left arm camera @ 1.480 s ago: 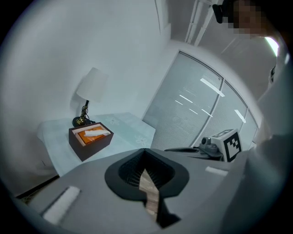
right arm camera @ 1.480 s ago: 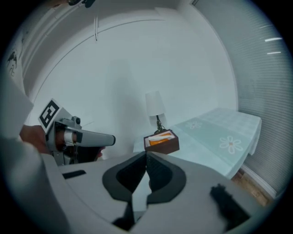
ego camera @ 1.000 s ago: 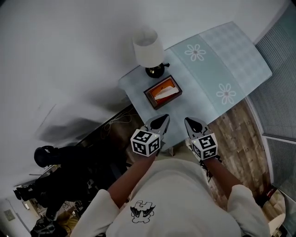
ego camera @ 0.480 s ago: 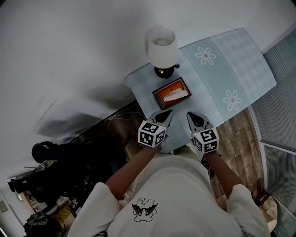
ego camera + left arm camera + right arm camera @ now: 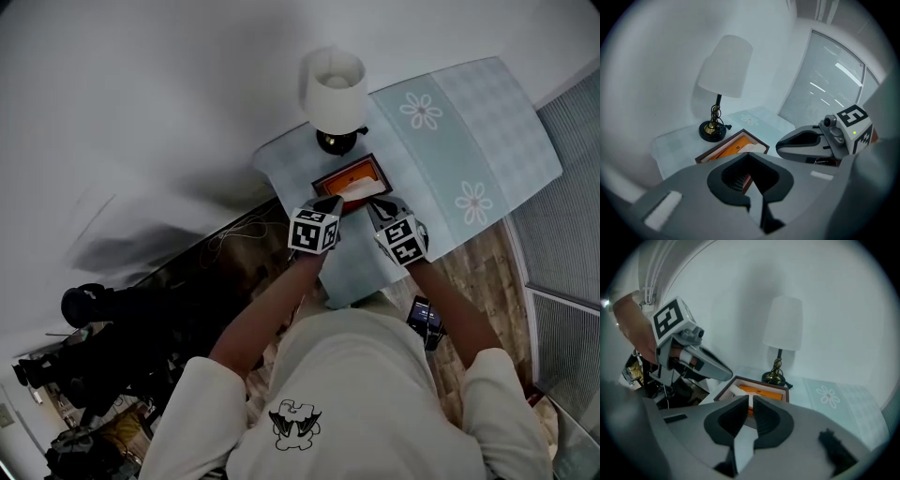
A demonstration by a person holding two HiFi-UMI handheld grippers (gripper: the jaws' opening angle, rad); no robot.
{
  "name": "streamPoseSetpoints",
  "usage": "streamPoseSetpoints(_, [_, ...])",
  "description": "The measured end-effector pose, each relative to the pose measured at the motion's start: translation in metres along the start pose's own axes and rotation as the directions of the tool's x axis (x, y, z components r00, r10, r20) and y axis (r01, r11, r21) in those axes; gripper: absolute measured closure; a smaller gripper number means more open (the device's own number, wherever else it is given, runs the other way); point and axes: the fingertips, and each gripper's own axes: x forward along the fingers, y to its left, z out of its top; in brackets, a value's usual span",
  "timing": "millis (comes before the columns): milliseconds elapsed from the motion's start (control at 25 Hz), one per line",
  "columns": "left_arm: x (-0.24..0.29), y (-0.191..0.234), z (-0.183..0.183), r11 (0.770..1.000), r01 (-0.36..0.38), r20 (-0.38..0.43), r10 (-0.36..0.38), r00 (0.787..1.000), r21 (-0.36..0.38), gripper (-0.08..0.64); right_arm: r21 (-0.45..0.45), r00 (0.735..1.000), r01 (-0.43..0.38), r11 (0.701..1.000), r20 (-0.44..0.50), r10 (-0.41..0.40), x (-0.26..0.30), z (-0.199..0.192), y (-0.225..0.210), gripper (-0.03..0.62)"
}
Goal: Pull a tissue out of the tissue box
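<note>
Left tongs (image 5: 330,201) and right tongs (image 5: 377,205) are both closed with nothing in them, side by side at the near edge of the tissue box (image 5: 349,174). The box sits on the pale cloth-covered table (image 5: 450,122) just beside the lamp (image 5: 333,89), with a white tissue (image 5: 361,190) poking up from it.

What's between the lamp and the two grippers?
The tissue box, white tissue sticking out, sits between the lamp and the left gripper and right gripper; head view shows it.
</note>
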Motion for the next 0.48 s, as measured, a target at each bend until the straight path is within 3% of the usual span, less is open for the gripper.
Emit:
streamPoseSetpoints(160, [0.011,0.011,-0.001,1.0,-0.024,-0.028,0.024,0.999,0.008,0.549,-0.096,0.996,-0.015,0.995,-0.092,0.006,0.025,-0.013,-0.004,0.451])
streamPoseSetpoints(240, [0.013,0.011,-0.001,0.999,-0.029,-0.04,0.029,0.999,0.014,0.505,-0.117,0.993,-0.031,0.993,-0.119,0.017,0.032,-0.016,-0.003,0.432])
streamPoseSetpoints(480, [0.015,0.006,-0.002,1.0,-0.023,-0.052,0.024,0.998,0.014,0.506,-0.204,0.981,-0.044,0.978,-0.196,0.003,0.053,-0.025,-0.004,0.411])
